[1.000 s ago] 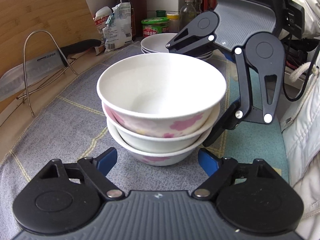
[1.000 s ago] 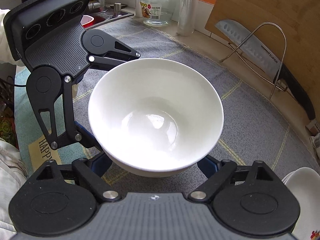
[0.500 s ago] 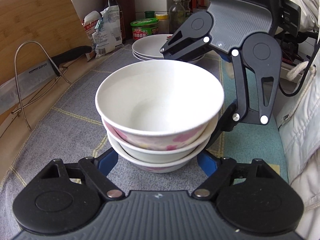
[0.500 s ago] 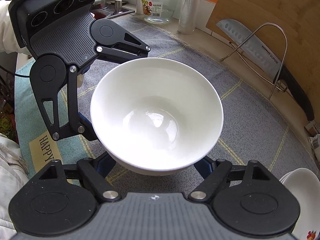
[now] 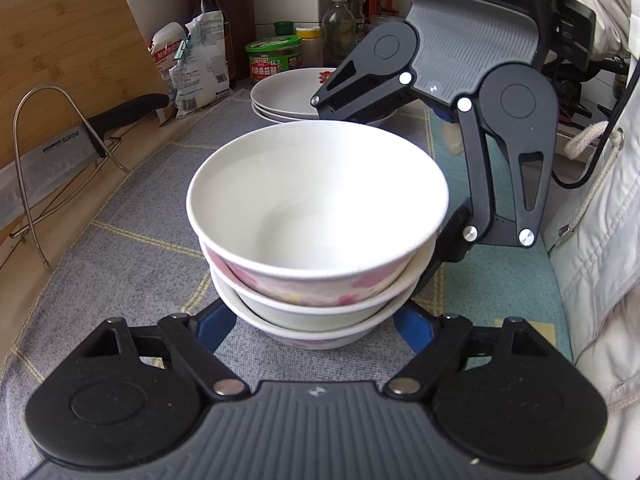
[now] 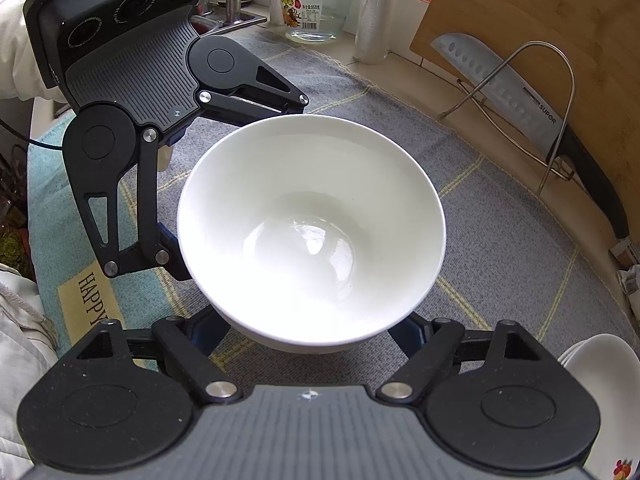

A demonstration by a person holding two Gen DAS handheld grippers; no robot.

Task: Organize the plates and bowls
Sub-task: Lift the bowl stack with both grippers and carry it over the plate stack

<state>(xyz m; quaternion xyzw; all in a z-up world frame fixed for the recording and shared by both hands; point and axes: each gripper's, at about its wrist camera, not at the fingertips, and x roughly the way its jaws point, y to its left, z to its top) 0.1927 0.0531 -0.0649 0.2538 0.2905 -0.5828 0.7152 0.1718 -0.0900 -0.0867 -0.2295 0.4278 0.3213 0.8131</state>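
closest in, left gripper [image 5: 316,330] spread wide around the foot of the bowl stack [image 5: 318,240], blue fingertips [image 5: 214,326] either side of the lowest bowl; contact hidden under the rims, so cannot tell whether clamped or merely bracketing. three bowls nested, pink-flowered outside, sitting on the grey placemat [image 5: 132,264]. opposite, right gripper [image 6: 308,334] likewise splayed around the base from the other side, pads [image 6: 408,332] tucked beneath the curve, grip equally impossible to confirm.

likely trouble: lifting with only the bottom bowl pinched, leaving the upper two free to rock or slide off if tilted. uneven rise between the two sides would tip the top rim toward one linkage. glazed, curved walls probably slippery against narrow pads. colliding linkages also possible, given how close the two tools crowd the stack.

further back, plate stack [image 5: 288,96] just behind, an obvious thing to knock when swinging the bowls across. beyond, knife [image 5: 52,160] leaning in its wire rack [image 5: 28,128], jars and bottles along the wall.
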